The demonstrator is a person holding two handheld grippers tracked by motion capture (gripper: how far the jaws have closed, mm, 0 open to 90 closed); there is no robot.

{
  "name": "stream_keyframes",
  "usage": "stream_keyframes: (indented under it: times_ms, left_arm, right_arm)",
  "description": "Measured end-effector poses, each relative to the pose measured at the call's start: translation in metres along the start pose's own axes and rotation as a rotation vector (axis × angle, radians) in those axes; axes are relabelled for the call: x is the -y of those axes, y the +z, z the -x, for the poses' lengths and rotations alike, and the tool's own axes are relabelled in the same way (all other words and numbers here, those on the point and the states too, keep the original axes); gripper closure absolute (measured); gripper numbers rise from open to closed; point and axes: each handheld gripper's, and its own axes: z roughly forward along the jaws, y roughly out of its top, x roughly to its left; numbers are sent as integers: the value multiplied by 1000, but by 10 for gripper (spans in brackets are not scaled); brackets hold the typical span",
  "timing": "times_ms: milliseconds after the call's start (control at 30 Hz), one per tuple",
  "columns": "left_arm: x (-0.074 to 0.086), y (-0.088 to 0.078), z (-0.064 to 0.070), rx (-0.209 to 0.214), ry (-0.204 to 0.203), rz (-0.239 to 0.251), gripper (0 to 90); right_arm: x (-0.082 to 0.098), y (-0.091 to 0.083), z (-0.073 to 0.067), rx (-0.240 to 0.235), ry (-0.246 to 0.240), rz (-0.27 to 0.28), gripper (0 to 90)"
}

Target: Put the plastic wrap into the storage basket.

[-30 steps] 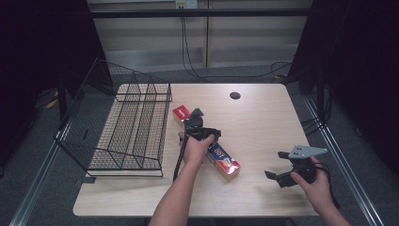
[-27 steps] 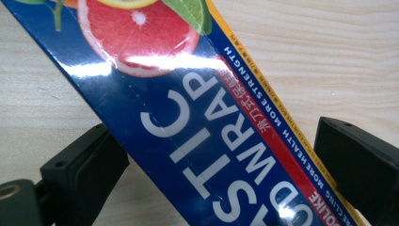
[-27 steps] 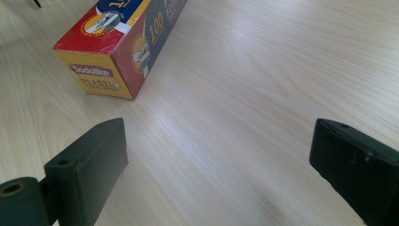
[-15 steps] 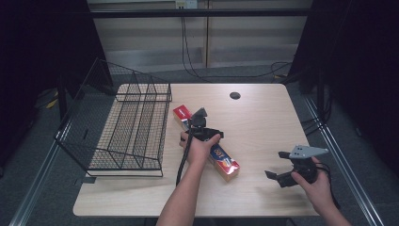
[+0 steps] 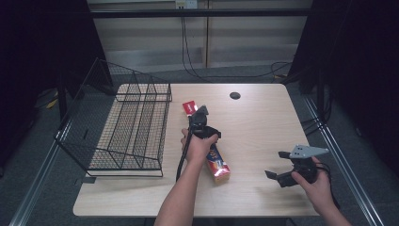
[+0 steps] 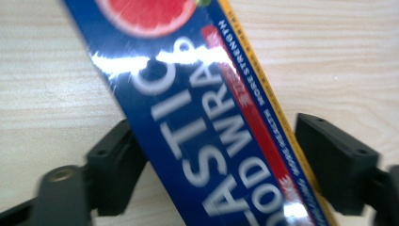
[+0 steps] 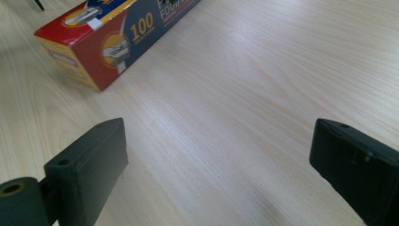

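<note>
Left gripper (image 5: 200, 123) at mid-desk, pointing down, jaws just closing, one on each side of the box (image 6: 207, 122), left pad touching, right pad a little apart. Right gripper (image 5: 278, 165) near the desk's right front corner, held level, jaws spread wide.

Box top, large white letters on blue: the food wrap box (image 6: 207, 127) reads "ASTIC", then "OD WRA" beneath; both words cut off at the edges.
Box top, red stripe: small white print, too blurred to read.
Box top, yellow edge: "MORE STRENGTH", partly legible.
Box side near end: "100" in yellow; beside it "FOOD", cut off.
Box end (image 7: 70, 56): labels unreadable.
</note>
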Motion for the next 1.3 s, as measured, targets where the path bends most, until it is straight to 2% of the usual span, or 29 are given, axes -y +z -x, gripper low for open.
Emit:
stream_keyframes:
  times_ms: [100,233,333,567,733,933,1067,1133,1233,1300]
  left_arm:
    - [-3,-2,0,-9,31,-30,292]
    - [-8,-5,-6,-20,38,-64,348]
    - [-11,-5,-10,-53,46,-50,360]
    - [-20,-1,-11,-53,8,-42,349]
    - [-23,2,-8,-92,5,-36,357]
    - [-25,4,-6,-107,-10,-44,375]
    - [-27,3,-7,-107,-11,-59,399]
    - [-28,2,-8,-115,8,-81,411]
    - [-28,1,-10,-112,12,-84,424]
    - [-29,-2,-13,-78,13,-99,428]
  right_arm:
    - [0,0,0,-1,1,0,40]
    - [0,0,0,-2,-2,2,41]
    - [0,0,0,-2,-2,1,40]
    - [0,0,0,0,0,4,40]
    - [0,1,0,0,-5,-1,40]
    - [0,0,-1,1,-6,0,40]
    - [0,1,-1,-3,-11,3,40]
    - [0,0,-1,-1,-6,0,40]
    - [0,0,-1,-4,-6,2,40]
    - [0,1,0,-5,-7,0,40]
